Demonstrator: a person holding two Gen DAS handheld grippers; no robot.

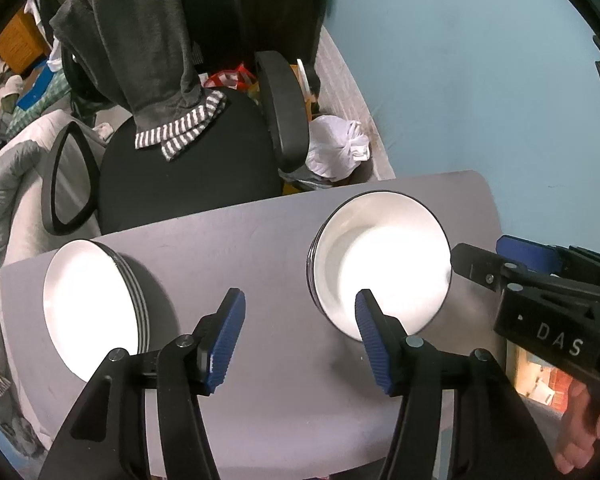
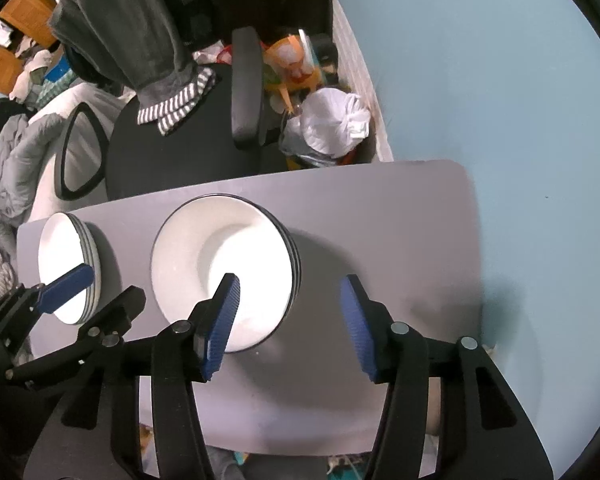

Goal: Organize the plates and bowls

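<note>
1. Seen from the left wrist, the left gripper (image 1: 300, 312) hangs above the grey table (image 1: 260, 380) with its blue pads spread moderately wide and nothing between them. Its left pad sits over bare tabletop, its right pad (image 1: 374, 344) in front of the near rim of the stack of bowls (image 1: 380, 264). The stack of plates (image 1: 96, 308) stands well apart on the left. The right gripper (image 1: 500, 260) enters from the right edge, just beside the bowls' rim; its spread is hard to read here.

2. Looking from the right wrist, the right gripper (image 2: 288, 312) likewise shows a moderate, empty gap, with its left pad over the bowls (image 2: 220, 268) and the other over bare table (image 2: 380, 208). The left gripper (image 2: 84, 292) reaches in by the plates (image 2: 68, 268), one blue finger across their white face.

3. Judging by this, both piles look sorted and both tools free, so the step in hand seems a release after stacking. No loose dish is visible; the next move probably calls for pulling clear without nudging either rim, then checking for leftovers.
</note>
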